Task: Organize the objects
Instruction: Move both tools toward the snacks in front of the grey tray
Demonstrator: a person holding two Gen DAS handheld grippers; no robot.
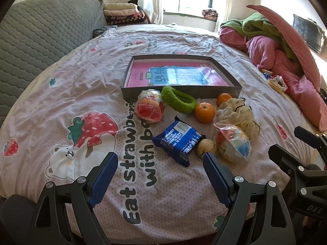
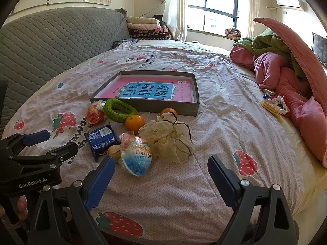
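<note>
Bedspread (image 1: 61, 81) lies bare left of the box (image 1: 179, 91), with snacks and oranges (image 1: 204, 112) clustered against its near wall. Only my right view shows "King" on the nearest packet (image 2: 136, 157). My left gripper (image 1: 160, 173) and right gripper (image 2: 161, 175) gape empty.

- grey shallow box (image 2: 147, 107) sits open on the bedsheet, pink book with a blue label flat inside
- fuzzy green ring (image 2: 118, 110) leans on its front wall
- two wrapped egg treats (image 2: 136, 157), one by the box, one nearer
- two oranges (image 2: 134, 123) near the cream scrunchie (image 2: 169, 140)
- blue snack pack (image 2: 101, 139) lying flat, small yellowish fruit (image 2: 114, 151) right beside it
</note>
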